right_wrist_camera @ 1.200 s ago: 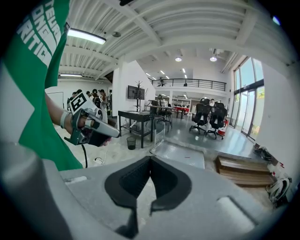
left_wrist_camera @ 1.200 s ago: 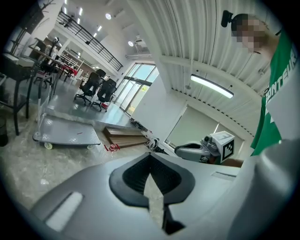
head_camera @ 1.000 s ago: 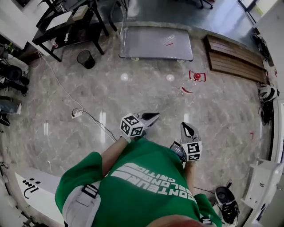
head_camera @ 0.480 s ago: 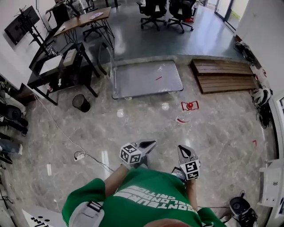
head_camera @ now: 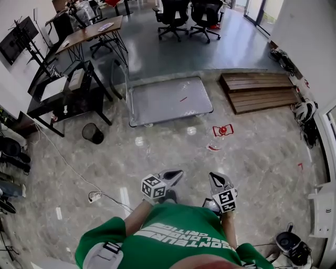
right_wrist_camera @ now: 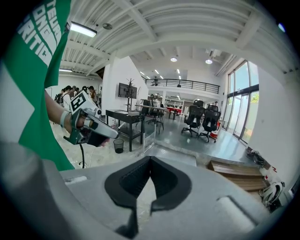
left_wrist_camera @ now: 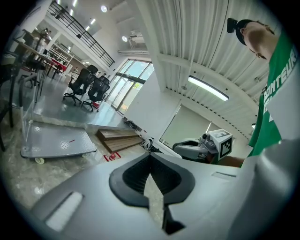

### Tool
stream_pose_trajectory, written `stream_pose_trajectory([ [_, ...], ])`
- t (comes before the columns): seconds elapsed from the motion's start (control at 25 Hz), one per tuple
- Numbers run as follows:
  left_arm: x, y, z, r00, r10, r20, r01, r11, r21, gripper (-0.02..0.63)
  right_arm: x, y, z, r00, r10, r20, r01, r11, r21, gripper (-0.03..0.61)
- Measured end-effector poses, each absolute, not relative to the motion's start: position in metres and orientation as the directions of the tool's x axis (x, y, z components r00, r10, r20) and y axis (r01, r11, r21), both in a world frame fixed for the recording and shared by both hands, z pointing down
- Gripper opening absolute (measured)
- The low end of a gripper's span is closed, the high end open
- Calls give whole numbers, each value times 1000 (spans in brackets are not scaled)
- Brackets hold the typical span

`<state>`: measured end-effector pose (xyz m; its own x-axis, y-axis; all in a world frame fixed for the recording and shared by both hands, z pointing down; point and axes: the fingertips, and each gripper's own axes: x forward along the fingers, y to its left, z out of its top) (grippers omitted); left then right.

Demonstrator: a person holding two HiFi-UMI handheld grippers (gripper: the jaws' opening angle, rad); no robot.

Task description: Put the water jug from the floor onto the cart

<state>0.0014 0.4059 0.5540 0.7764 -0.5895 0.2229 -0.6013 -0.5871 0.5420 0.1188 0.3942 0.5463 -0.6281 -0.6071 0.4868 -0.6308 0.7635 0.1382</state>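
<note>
The grey flat cart [head_camera: 168,100] stands on the marble floor ahead of me, its upright handle at its left end. It also appears in the left gripper view [left_wrist_camera: 56,143] and the right gripper view [right_wrist_camera: 176,154]. No water jug shows in any view. My left gripper [head_camera: 176,174] and right gripper [head_camera: 216,177] are held side by side in front of my green shirt, pointing toward the cart and well short of it. The left gripper [left_wrist_camera: 151,155] is shut and holds nothing. The right gripper [right_wrist_camera: 150,159] is likewise shut and empty.
A black desk [head_camera: 63,97] and a black bin [head_camera: 93,133] stand left of the cart. A wooden pallet [head_camera: 260,92] lies to its right, with a red marker [head_camera: 222,130] on the floor nearby. A white cable with a socket [head_camera: 94,197] trails at my left. Office chairs [head_camera: 173,13] stand beyond.
The cart, bin and floor cable have slid down the head view and more of the room beyond now shows. Both grippers stay shut, side by side, carried forward with me.
</note>
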Motion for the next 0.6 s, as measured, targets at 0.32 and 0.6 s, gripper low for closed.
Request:
stream_pose_trajectory([
  [0.32, -21, 399, 565, 767, -595, 241, -612, -564, 555, 15, 103, 389, 550, -626, -599, 500, -625, 768, 138, -8],
  [0.6, -16, 387, 572, 772, -582, 255, -607, -558, 566, 15, 107, 368, 560, -627, -575, 525, -617, 778, 117, -8],
])
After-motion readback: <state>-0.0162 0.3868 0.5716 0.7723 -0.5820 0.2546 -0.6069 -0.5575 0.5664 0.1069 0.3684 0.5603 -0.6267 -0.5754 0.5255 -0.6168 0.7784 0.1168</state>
